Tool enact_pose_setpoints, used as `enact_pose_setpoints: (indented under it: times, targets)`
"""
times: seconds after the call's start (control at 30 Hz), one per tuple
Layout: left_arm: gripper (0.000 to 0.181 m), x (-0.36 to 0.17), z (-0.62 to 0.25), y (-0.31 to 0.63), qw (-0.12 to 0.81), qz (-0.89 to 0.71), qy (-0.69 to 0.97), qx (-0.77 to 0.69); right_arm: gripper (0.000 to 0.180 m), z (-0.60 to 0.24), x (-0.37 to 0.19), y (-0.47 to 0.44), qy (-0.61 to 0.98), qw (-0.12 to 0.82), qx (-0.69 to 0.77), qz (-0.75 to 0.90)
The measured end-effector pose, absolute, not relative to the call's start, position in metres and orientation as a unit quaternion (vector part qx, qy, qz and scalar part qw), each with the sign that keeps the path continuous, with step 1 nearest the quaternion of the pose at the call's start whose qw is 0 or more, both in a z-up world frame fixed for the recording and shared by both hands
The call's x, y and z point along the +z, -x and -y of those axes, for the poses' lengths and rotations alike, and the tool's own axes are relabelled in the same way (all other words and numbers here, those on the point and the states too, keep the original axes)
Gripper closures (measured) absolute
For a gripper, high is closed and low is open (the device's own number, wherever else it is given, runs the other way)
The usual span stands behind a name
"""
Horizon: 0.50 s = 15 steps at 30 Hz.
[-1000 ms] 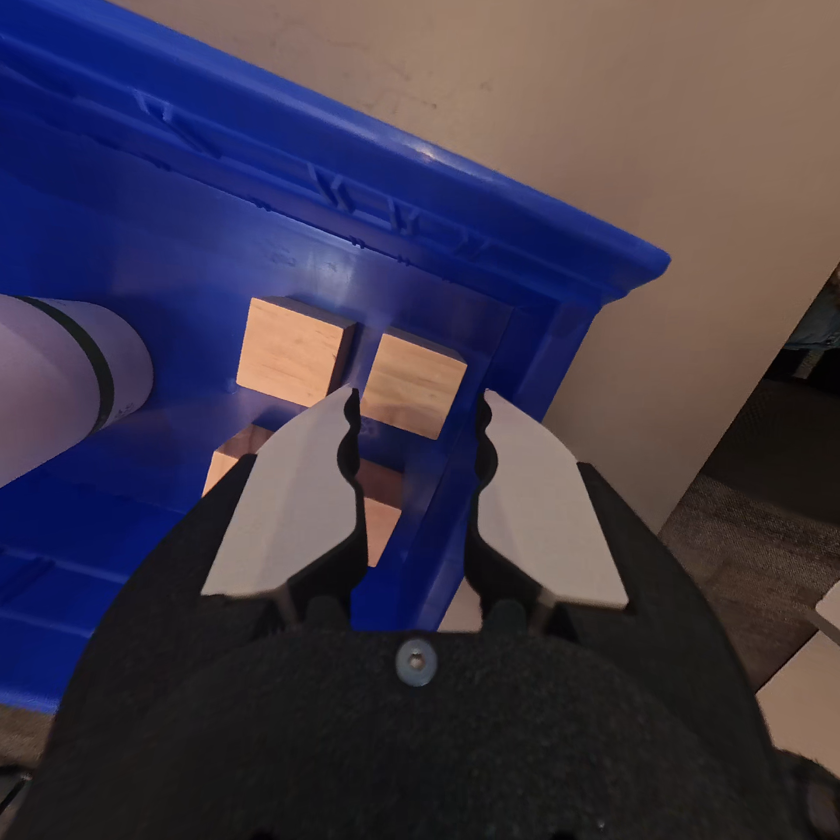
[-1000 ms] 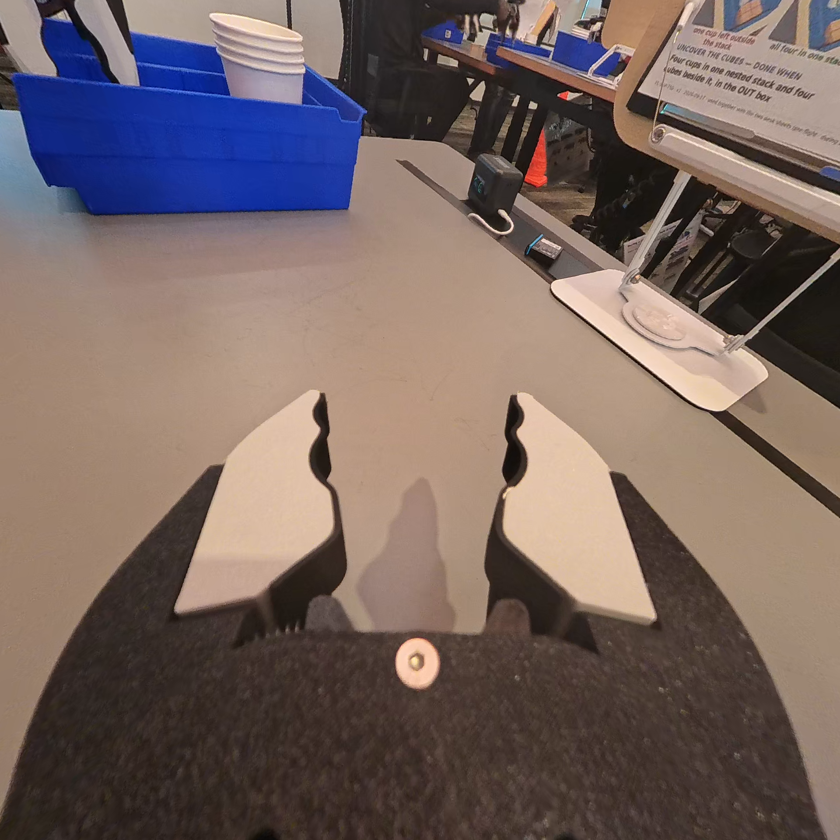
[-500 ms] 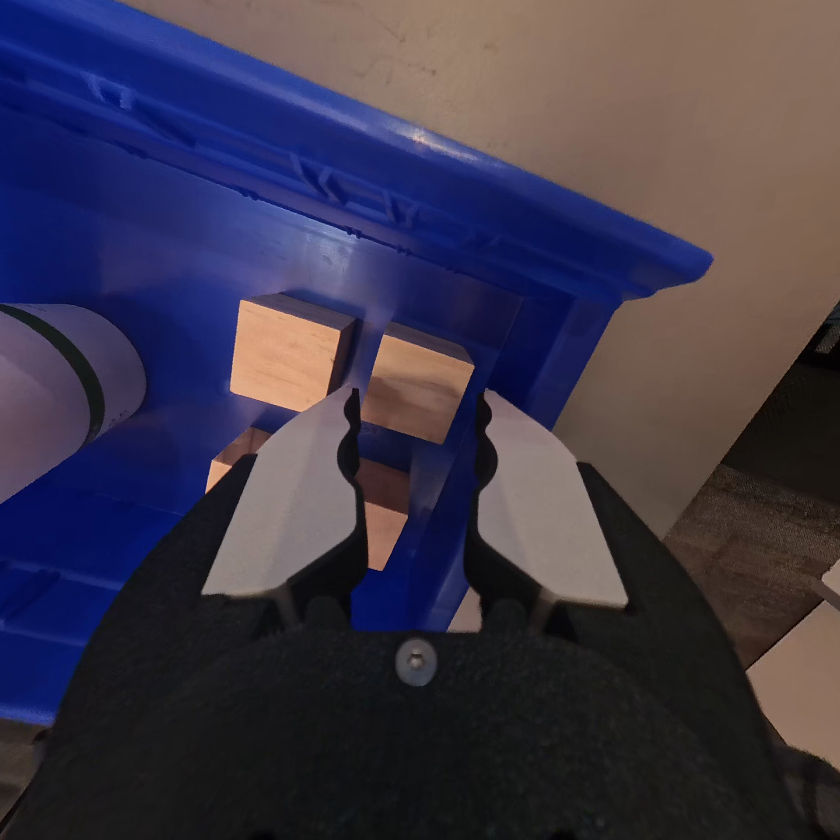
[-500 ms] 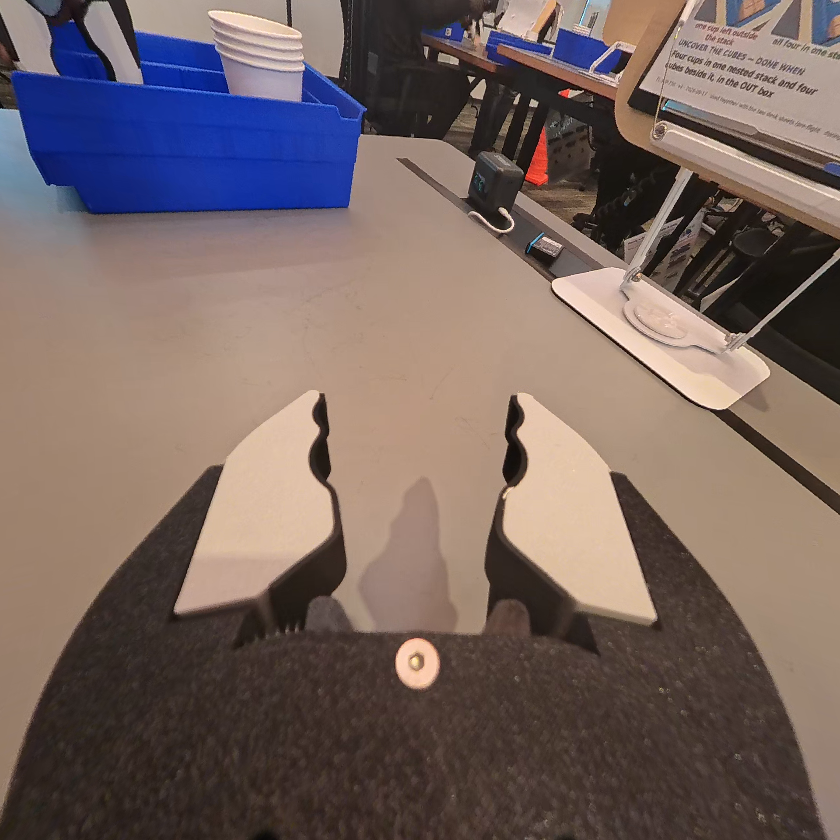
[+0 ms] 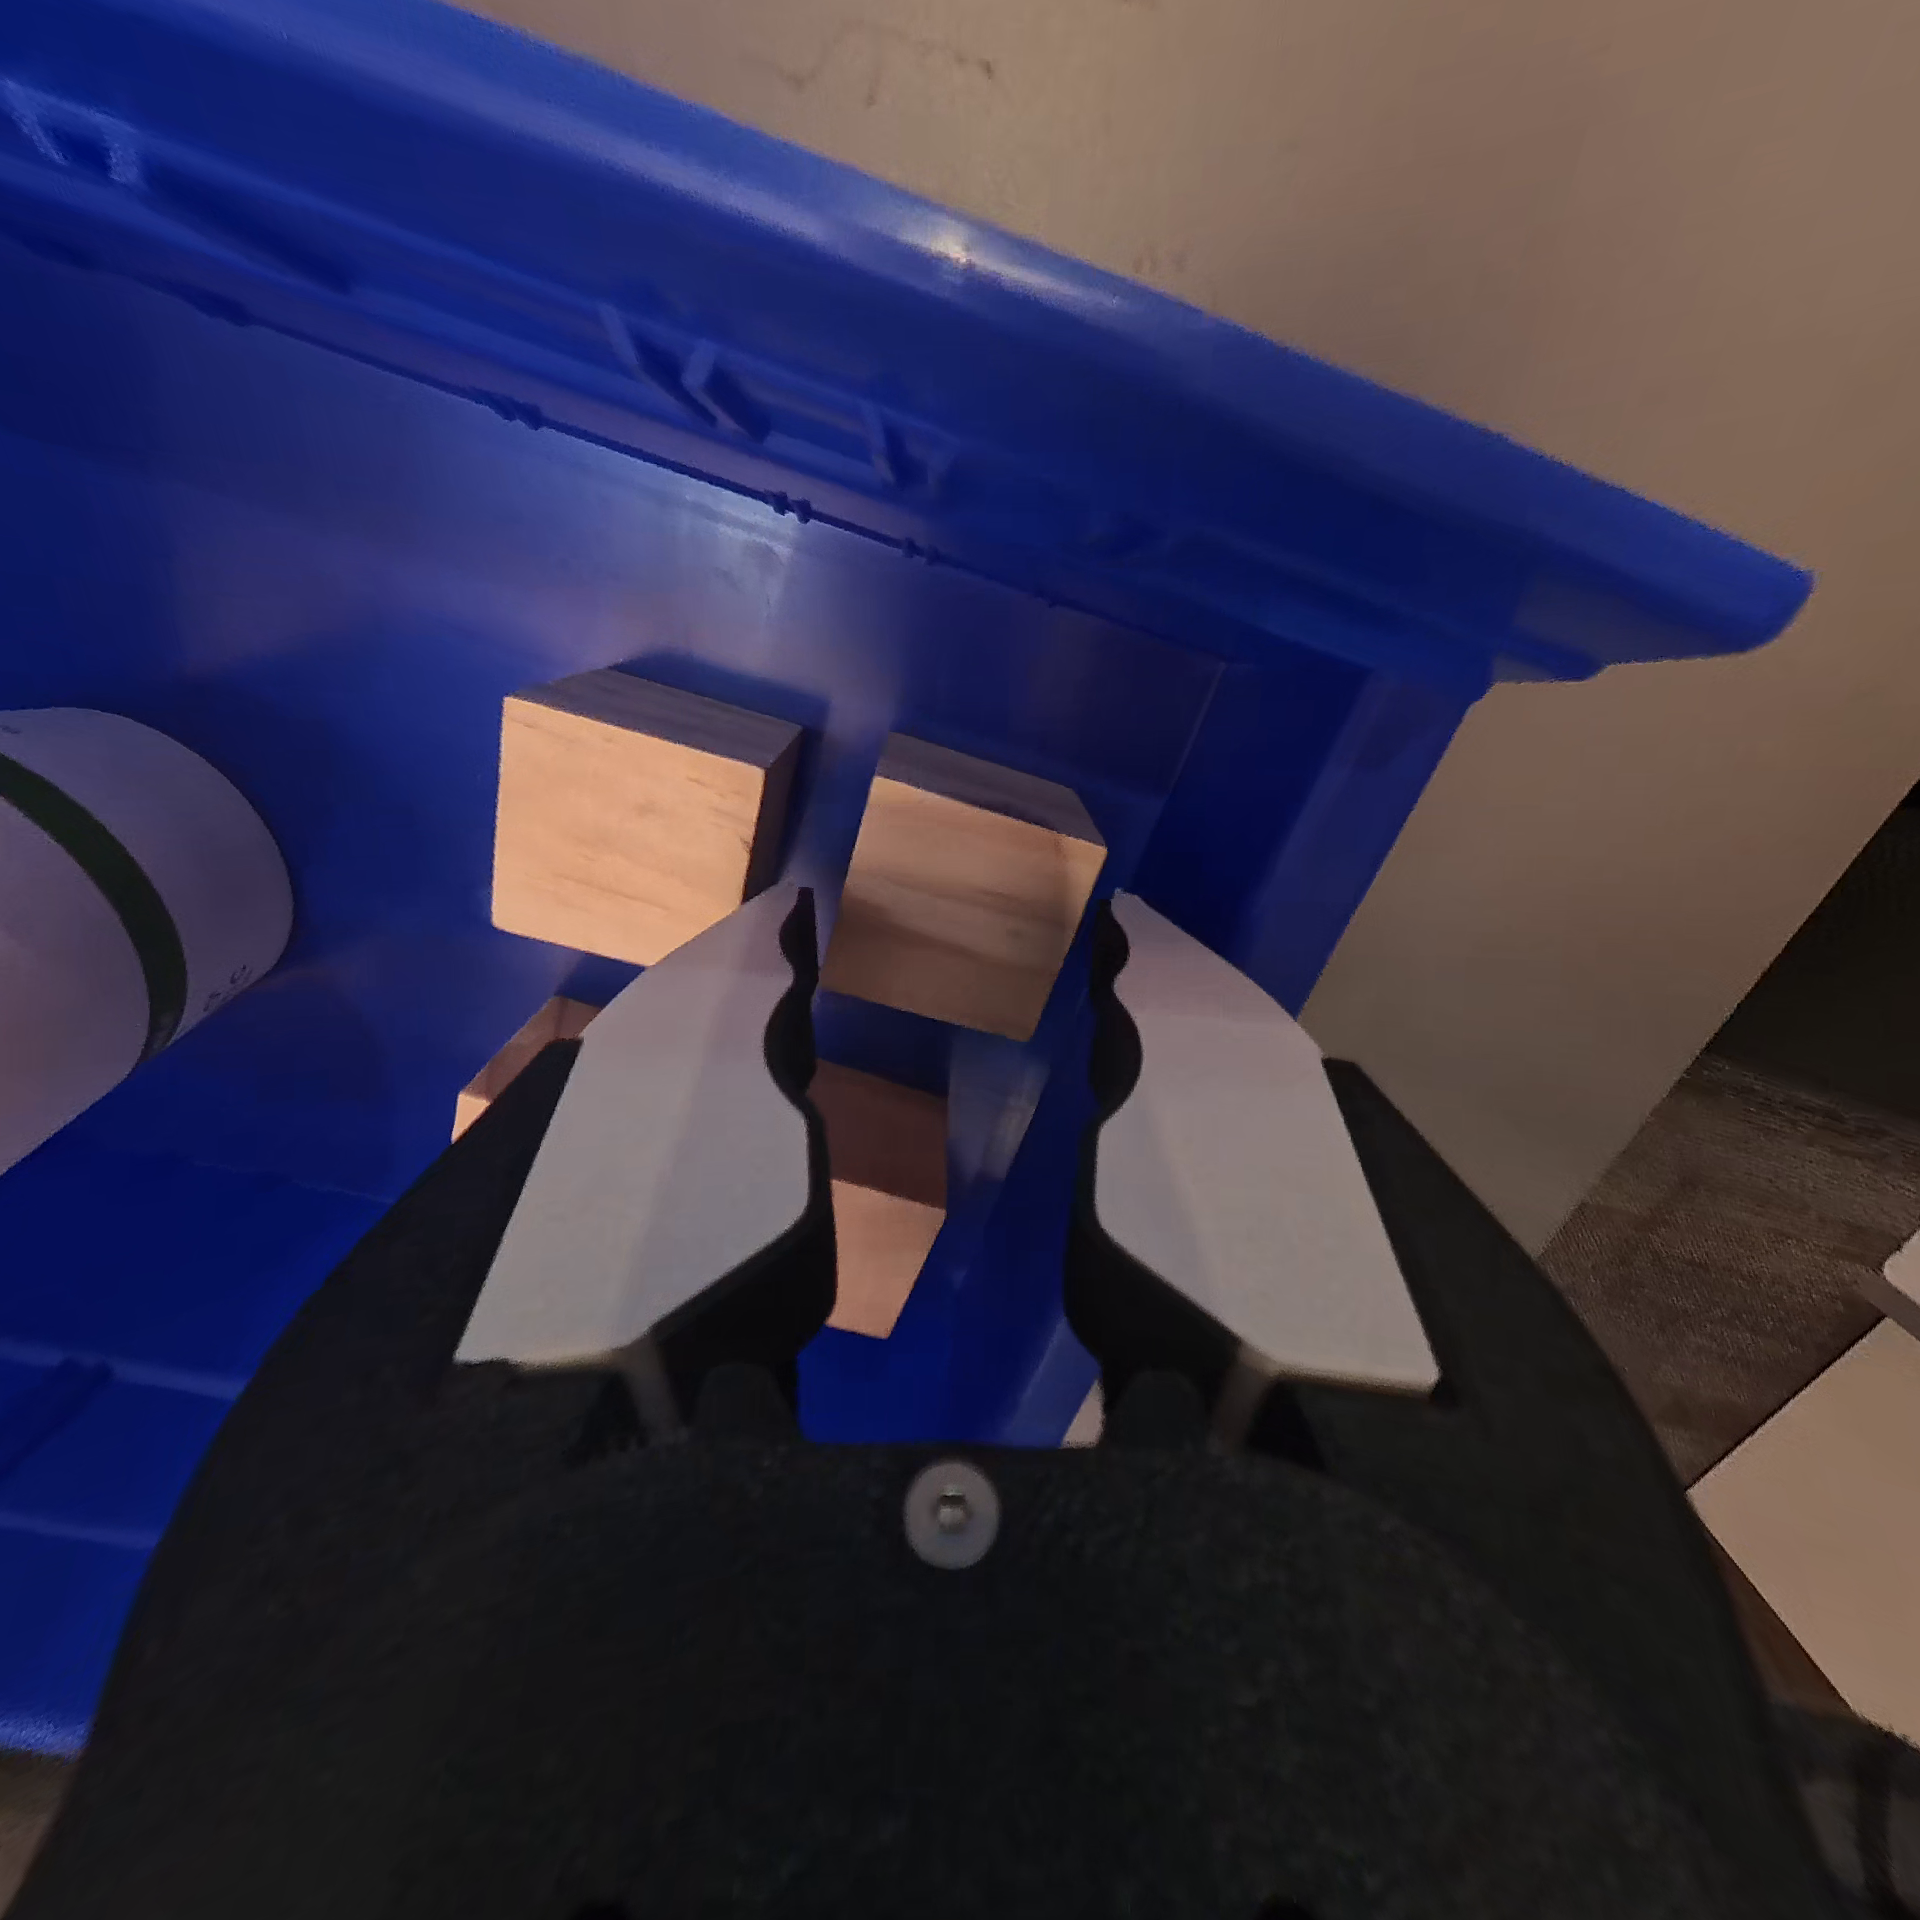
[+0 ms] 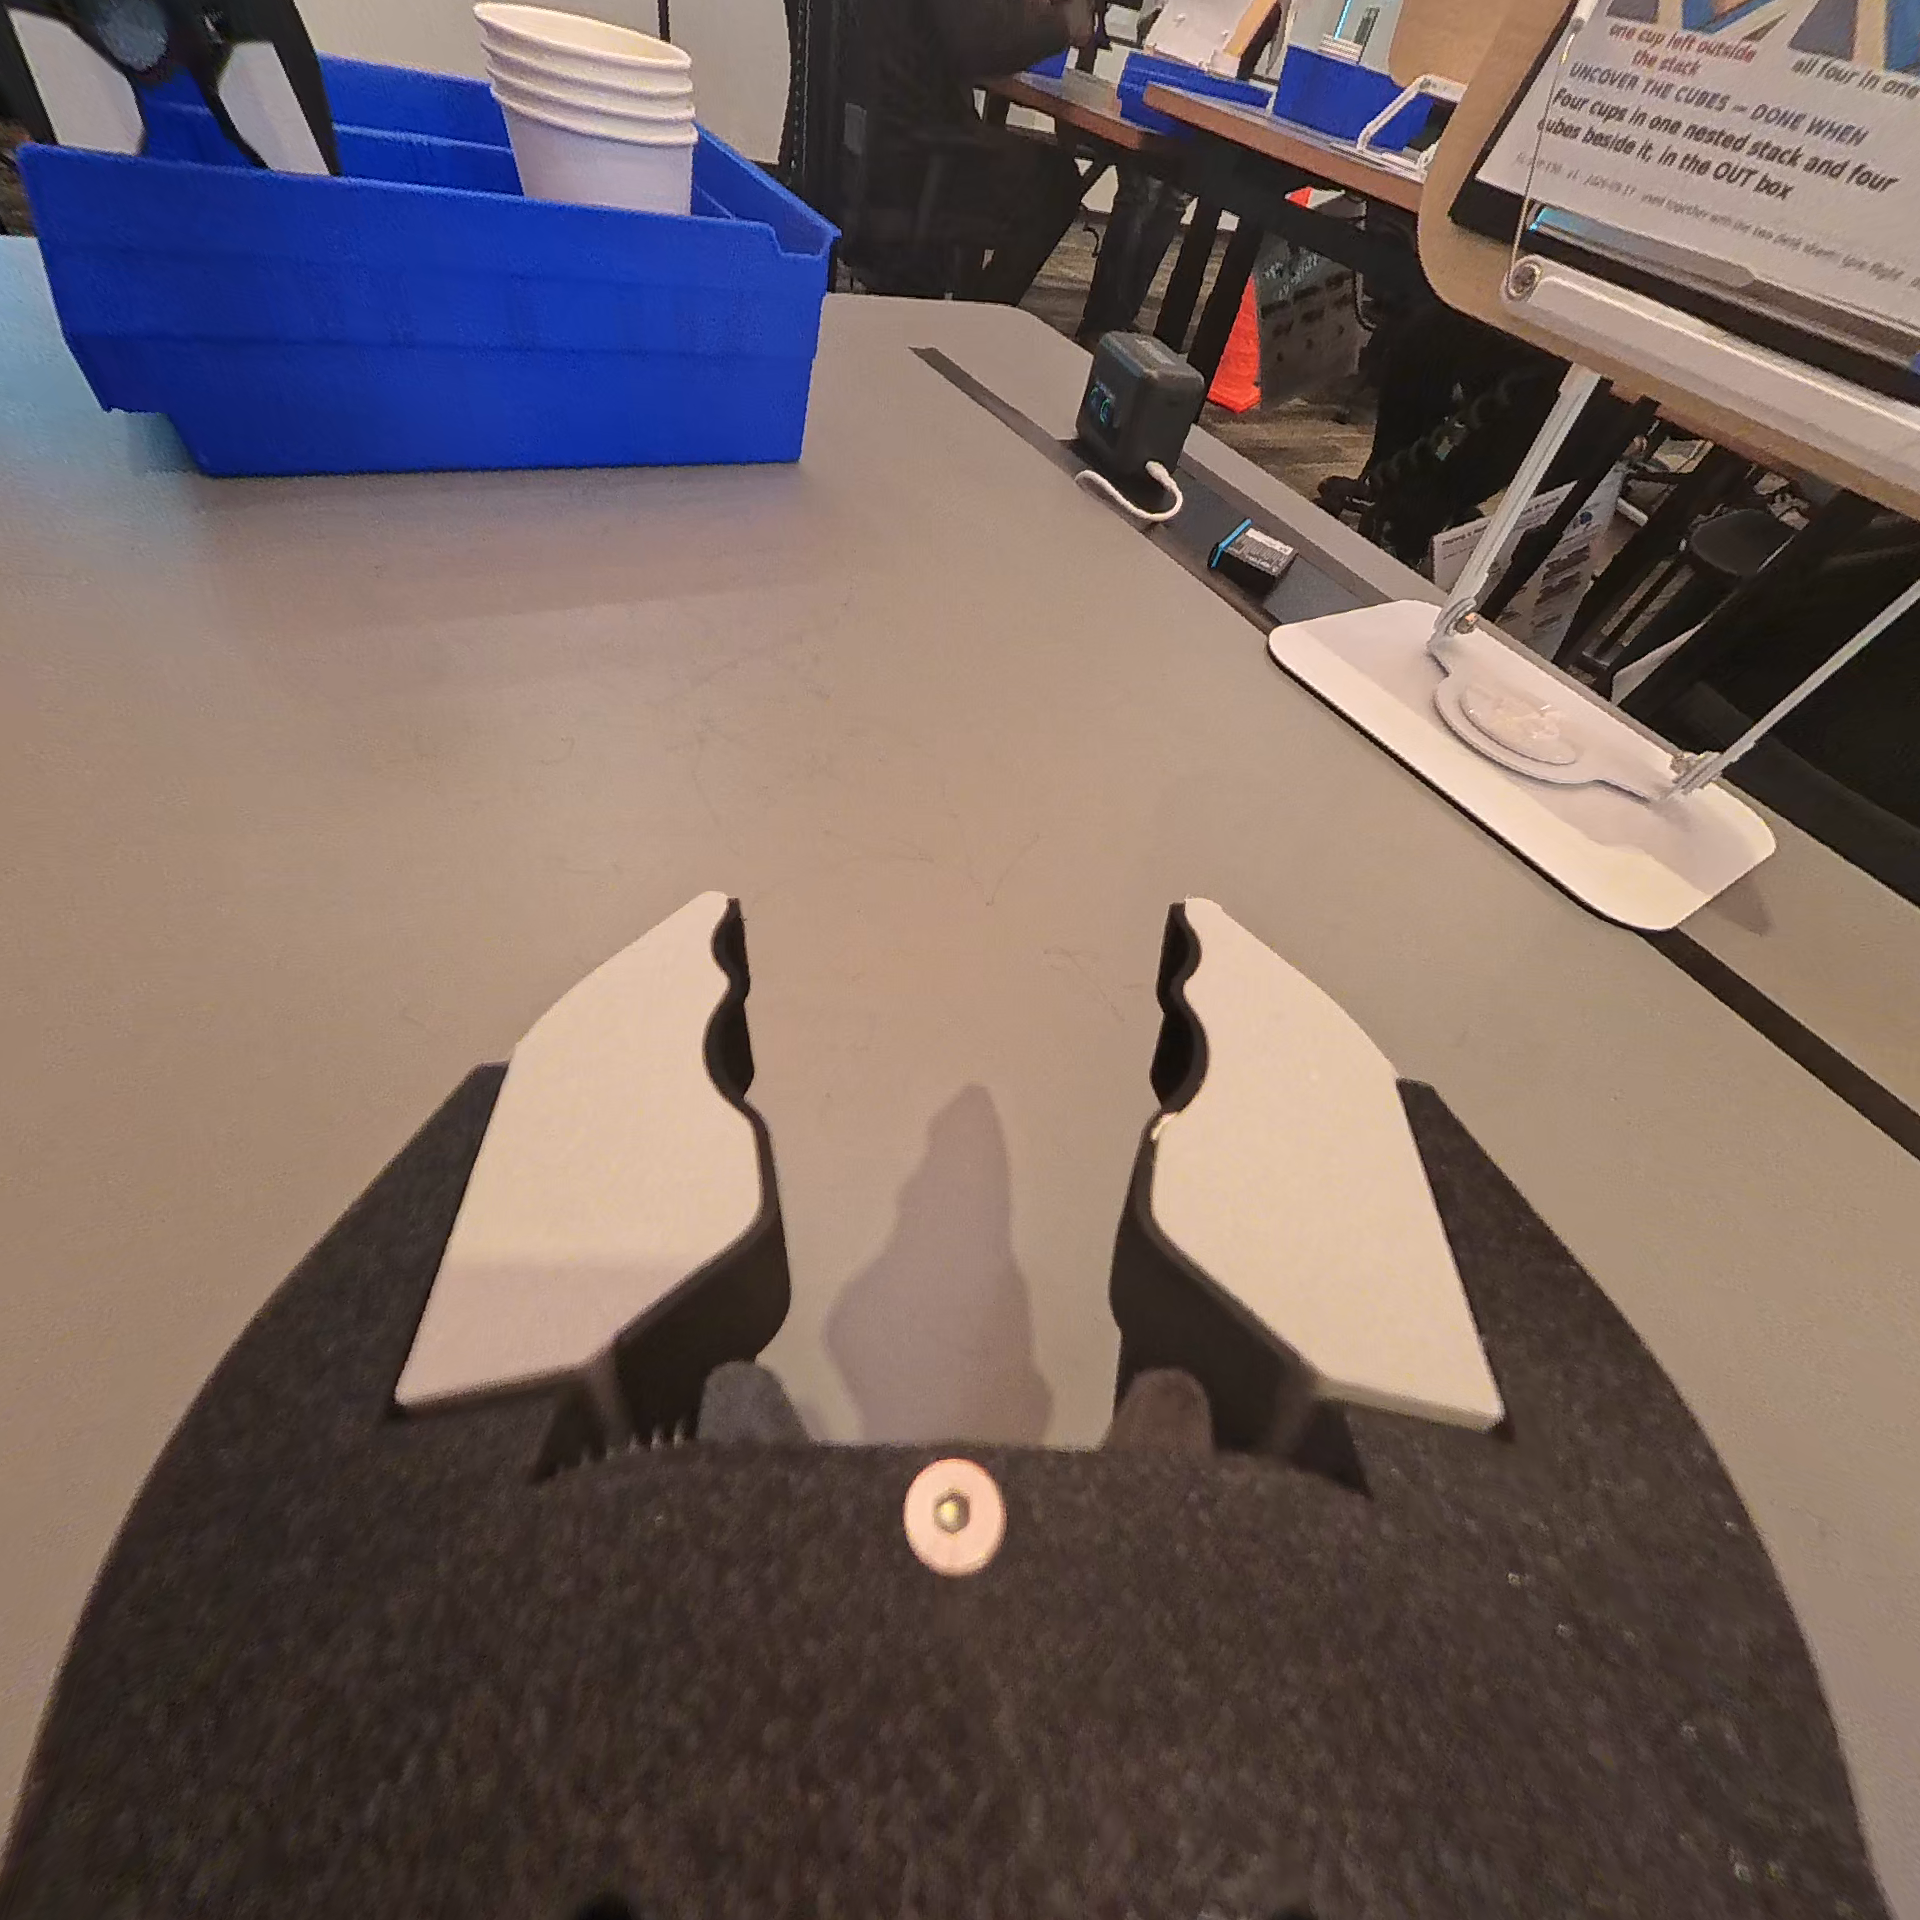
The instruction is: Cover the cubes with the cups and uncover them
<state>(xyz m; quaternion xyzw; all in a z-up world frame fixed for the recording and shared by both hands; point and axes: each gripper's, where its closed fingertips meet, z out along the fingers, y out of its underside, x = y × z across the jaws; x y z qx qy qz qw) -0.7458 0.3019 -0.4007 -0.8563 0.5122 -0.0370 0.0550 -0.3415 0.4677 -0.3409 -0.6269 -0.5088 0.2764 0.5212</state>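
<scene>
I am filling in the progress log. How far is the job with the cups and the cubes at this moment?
Nothing looks covered yet. The cups stand nested in one stack inside the blue bin, and three wooden cubes show bare there. In hand: the left gripper, open, is poised around a cube without gripping it. The right gripper is open and empty over the table. Covering and uncovering are all left.

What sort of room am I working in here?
Probably a shared workroom or lab set up for data collection: rows of tables behind carry more blue bins, and an instruction sheet stand sits on this grey table.
</scene>
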Motion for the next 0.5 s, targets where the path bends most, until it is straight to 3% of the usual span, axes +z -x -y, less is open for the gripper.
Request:
enact_pose_setpoints:
  times: [0.5]
  targets:
    - [0.131, -0.415, -0.299, 0.743, 0.011, -0.513, 0.857, -0.054, 0.104, -0.467, -0.342, 0.343, 0.627, 0.519, 0.278, 0.510]
